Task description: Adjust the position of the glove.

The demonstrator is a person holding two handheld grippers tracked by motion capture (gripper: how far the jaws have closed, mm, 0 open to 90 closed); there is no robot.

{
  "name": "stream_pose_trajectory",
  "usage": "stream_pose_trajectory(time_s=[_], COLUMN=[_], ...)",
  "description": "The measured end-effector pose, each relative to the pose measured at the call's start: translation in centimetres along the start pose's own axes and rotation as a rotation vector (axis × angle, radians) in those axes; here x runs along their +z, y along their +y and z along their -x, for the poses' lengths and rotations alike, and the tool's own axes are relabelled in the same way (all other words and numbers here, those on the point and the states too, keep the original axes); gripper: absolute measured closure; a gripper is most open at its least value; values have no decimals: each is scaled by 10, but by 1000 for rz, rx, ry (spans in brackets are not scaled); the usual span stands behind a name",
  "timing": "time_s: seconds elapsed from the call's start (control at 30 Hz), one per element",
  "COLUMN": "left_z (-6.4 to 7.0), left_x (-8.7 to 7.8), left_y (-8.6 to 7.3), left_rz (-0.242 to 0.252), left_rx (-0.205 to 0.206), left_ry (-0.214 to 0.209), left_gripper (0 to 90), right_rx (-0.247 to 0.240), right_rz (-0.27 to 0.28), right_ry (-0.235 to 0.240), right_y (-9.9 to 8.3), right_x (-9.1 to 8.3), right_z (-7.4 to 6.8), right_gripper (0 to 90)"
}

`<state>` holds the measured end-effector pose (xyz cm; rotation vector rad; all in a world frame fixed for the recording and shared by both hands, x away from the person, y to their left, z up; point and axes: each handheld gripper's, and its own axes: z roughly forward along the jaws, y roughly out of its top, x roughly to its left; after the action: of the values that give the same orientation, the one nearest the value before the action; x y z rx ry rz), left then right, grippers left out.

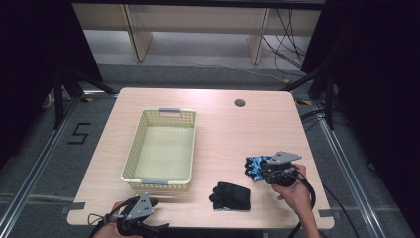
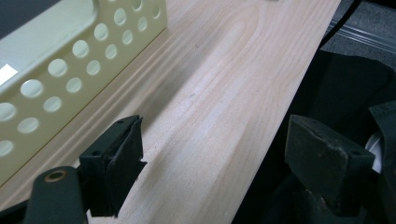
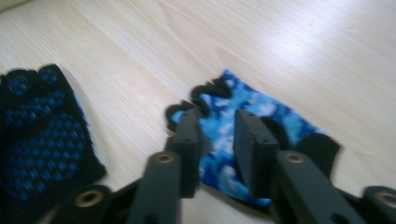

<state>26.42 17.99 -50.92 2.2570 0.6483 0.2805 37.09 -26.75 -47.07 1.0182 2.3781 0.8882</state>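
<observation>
Figure: approach to the first pick, 2 fingerless gloves lying right of a perforated cream basket (image 1: pixel 159 148) on a pale wooden table (image 1: pixel 218 124).

Right gripper (image 1: pixel 261 168), seen in the high view right of the basket and near the table's front-right part, is down over the blue camouflage-print glove (image 3: pixel 243 140). In the right gripper view its jaws stand narrowly apart and straddle the cloth near the glove's scalloped finger end; the frame is blurred, so whether the pads already press the fabric cannot be told. The glove lies flat on the table, well right of the basket and apart from it.

The black glove with blue grip dots (image 1: pixel 230 196) lies between the basket and the camouflage glove, near the front edge, touched by neither tool.

Left gripper (image 2: pixel 210 154) rests at the front edge just in front of the basket's near-left corner, jaws wide and empty over bare wood.

Judgement on technique: thin flat cloth gives little to bite. The lower jaw should press into the table surface and close on a raised fold or the bound edge, then lift straight up before travelling left to the basket, high enough that the hanging cloth clears its rim.
</observation>
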Motion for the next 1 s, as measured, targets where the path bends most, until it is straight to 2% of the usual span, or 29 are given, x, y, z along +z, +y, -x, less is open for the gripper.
stream_pose_trajectory(time_s=[0.1,0.13,0.17,0.2,0.3,0.33,0.43,0.47,0.57,0.63,0.7,0.73,0.8,0.87,0.93,0.97,1.0], left_z=[0,0,1,-1,0,0,2,1,0,0,1,0,1,0,0,0,1], left_x=[1,1,1,1,1,0,0,0,0,1,1,1,0,1,1,1,1], left_y=[0,0,0,0,0,0,0,0,0,0,0,0,1,1,0,1,1], left_rz=[0,-2,1,-4,-2,0,12,9,2,-1,-2,-1,5,-1,-4,2,10], left_rx=[-1,-2,-4,0,-5,5,-14,-8,2,-4,-2,-1,-5,-3,0,-10,-21], left_ry=[1,-9,-8,-5,-8,-3,-10,-6,2,-6,-7,-9,-4,-8,-1,-14,-21], left_gripper=[190,190,190,189,189,189,189,189,189,190,190,190,190,190,190,190,191], right_rx=[-1,27,27,5,-1,-9,-10,-20,-27,-20,-33,-49,-62,-61,-67,-67,-65], right_rz=[7,-6,-6,-23,-42,-57,-53,-85,-53,-57,-72,-60,-78,-52,-64,-64,-35], right_ry=[4,14,14,28,22,39,30,43,58,59,60,51,49,45,46,46,26], right_y=[-4,-9,-9,-12,-14,-16,-18,-18,-22,-23,-22,-22,-20,-20,-17,-17,-14], right_x=[-1,1,1,5,8,12,17,18,25,24,23,24,23,24,20,20,14], right_z=[6,8,8,10,11,11,11,12,12,12,12,12,12,11,13,13,14], right_gripper=[605,588,588,569,561,542,534,536,636,753,813,836,855,867,869,869,871])
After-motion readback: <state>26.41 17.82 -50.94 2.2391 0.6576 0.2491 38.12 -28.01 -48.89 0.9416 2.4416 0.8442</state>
